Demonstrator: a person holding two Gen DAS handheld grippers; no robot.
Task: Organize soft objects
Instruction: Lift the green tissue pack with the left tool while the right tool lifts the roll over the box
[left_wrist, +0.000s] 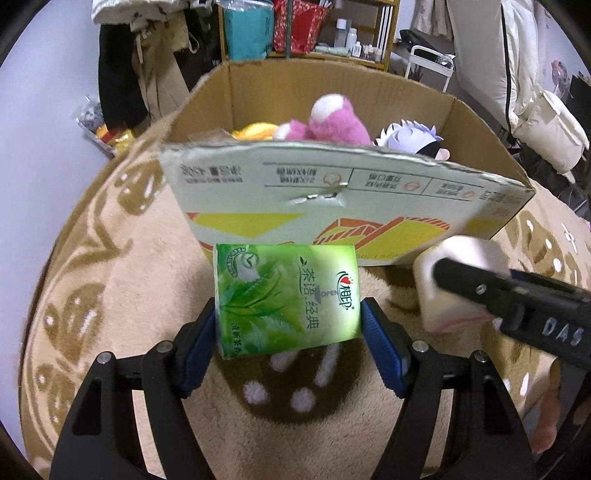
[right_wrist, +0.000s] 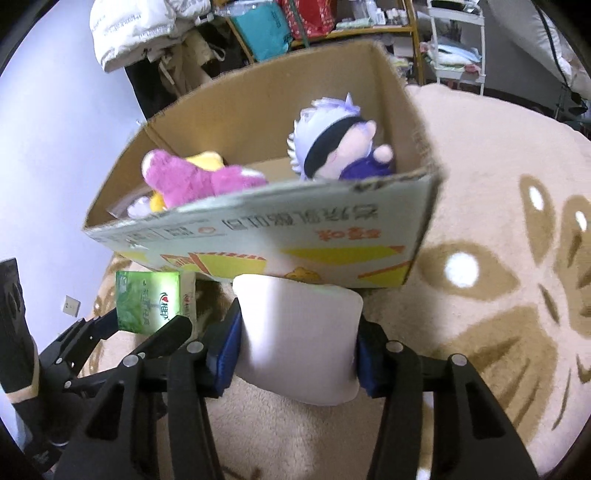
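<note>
My left gripper (left_wrist: 288, 325) is shut on a green tissue pack (left_wrist: 286, 299), held above the rug just in front of the open cardboard box (left_wrist: 332, 199). My right gripper (right_wrist: 297, 343) is shut on a white soft block (right_wrist: 299, 336), also in front of the box (right_wrist: 258, 243). The block (left_wrist: 450, 284) and right gripper show at the right of the left wrist view. The green pack (right_wrist: 147, 301) shows at the left of the right wrist view. Inside the box lie a pink plush (right_wrist: 192, 181), a yellow plush (left_wrist: 255, 131) and a white-haired doll (right_wrist: 332, 144).
A beige rug with brown patterns (right_wrist: 498, 258) covers the floor under the box. Behind it stand shelves with bags and bottles (left_wrist: 306, 33), hanging clothes (left_wrist: 122, 81), a white cart (right_wrist: 458, 40) and a wall at the left.
</note>
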